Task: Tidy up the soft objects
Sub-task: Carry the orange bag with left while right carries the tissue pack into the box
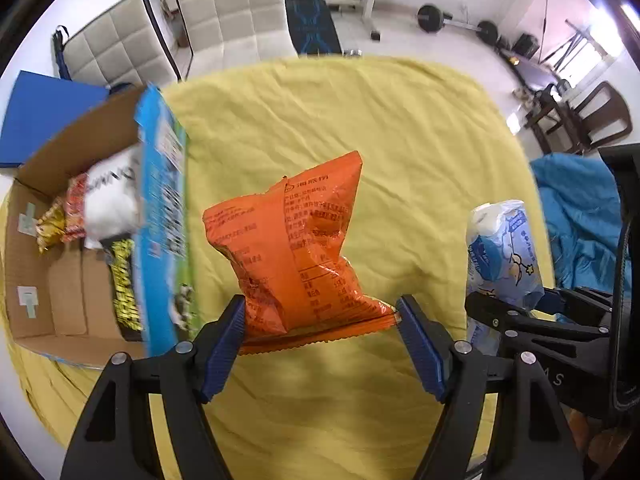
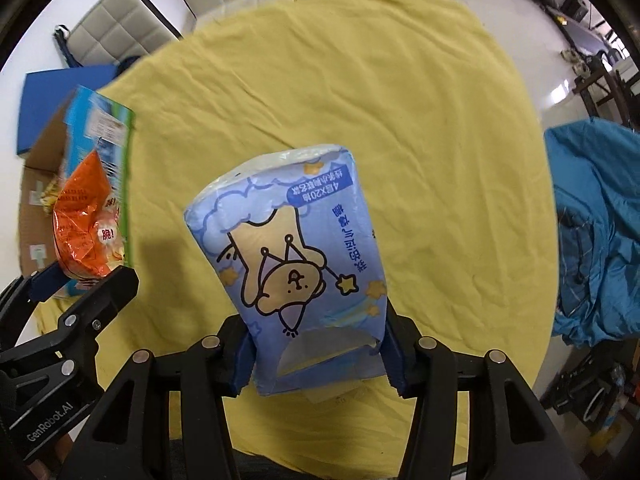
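My left gripper [image 1: 320,312] is shut on an orange snack bag [image 1: 296,248], holding its bottom seam above the yellow cloth [image 1: 360,128]. The bag also shows in the right wrist view [image 2: 86,224]. My right gripper [image 2: 316,354] is shut on a blue tissue pack [image 2: 296,264] with a cartoon print, held upright above the cloth; it shows at the right of the left wrist view [image 1: 502,248]. An open cardboard box [image 1: 60,264] at the left holds several snack packets and a white soft item [image 1: 112,196].
The box's blue printed flap [image 1: 164,208] stands up beside the orange bag. A blue cloth heap [image 2: 596,232] lies to the right. Padded chairs [image 1: 228,12], a blue folder [image 1: 44,116] and gym gear [image 1: 456,20] stand beyond the table.
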`<state>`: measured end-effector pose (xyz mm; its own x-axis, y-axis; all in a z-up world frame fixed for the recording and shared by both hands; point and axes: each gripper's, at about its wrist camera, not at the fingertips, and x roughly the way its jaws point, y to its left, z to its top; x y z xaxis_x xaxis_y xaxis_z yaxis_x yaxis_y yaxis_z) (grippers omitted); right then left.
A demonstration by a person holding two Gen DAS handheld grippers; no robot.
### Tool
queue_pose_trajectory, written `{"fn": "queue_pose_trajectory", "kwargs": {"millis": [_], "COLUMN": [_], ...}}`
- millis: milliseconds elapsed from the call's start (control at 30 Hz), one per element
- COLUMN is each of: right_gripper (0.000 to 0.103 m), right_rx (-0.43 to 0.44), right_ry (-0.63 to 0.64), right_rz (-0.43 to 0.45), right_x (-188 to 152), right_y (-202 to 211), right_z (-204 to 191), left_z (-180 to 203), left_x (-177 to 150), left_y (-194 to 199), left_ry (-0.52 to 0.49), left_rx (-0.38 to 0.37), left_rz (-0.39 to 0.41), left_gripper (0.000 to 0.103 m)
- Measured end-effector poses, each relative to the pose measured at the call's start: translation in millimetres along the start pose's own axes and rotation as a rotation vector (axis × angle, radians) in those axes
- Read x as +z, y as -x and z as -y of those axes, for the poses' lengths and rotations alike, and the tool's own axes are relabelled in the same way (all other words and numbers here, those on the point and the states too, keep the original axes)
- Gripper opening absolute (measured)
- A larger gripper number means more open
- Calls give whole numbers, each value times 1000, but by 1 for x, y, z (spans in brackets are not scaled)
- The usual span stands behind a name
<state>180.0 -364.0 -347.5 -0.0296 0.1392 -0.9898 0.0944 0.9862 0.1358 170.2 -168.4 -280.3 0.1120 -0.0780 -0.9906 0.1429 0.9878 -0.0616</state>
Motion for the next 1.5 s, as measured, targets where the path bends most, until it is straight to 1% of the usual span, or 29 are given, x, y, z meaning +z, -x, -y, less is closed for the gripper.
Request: {"fn": "queue_pose_trajectory", "kwargs": {"millis": [133,167,200,333,500,600,733,800,933,1067,1167,1300,1367,1500], "right_gripper": [54,54,54,54,54,54,54,54,54,54,54,54,54,54], "right_rx": [26,32,33,47,80,101,117,120,117,123,141,150,156,160], "right_ry": [12,17,21,32,38,53,92,107,142,158,160,146,137,133], "right_rz": [60,70,76,111,137,140,137,135,118,79,36,-23,-48,-80], "right_x": [-12,-15,-7,-10,-16,-21,-25,-27,-28,-26,-23,-17,-12,-6], "right_y": [34,41,48,70,79,83,80,78,64,36,10,-31,-50,-80], "right_z": [-25,-38,-55,-96,-155,-190,-243,-263,-307,-343,-366,-391,-397,-408], "left_z": [-22,-25,-34,-66,-117,-149,-195,-214,-250,-287,-313,-345,-357,-372], "left_x": [1,-2,-1,0,-3,-8,-13,-17,-22,-29,-31,-33,-32,-28], "left_y": [35,41,49,82,96,110,123,124,118,103,82,43,24,-11], "left_ry": [3,3,4,13,23,30,53,68,88,98,94,86,88,85], "left_rx": [-24,-20,-22,-33,-22,5,35,40,59,79,76,86,67,-5], "left_rz": [68,79,96,155,200,225,240,239,221,182,130,41,-6,-107], "left_gripper": [73,73,73,73,73,73,73,73,73,73,73,73,73,73]}}
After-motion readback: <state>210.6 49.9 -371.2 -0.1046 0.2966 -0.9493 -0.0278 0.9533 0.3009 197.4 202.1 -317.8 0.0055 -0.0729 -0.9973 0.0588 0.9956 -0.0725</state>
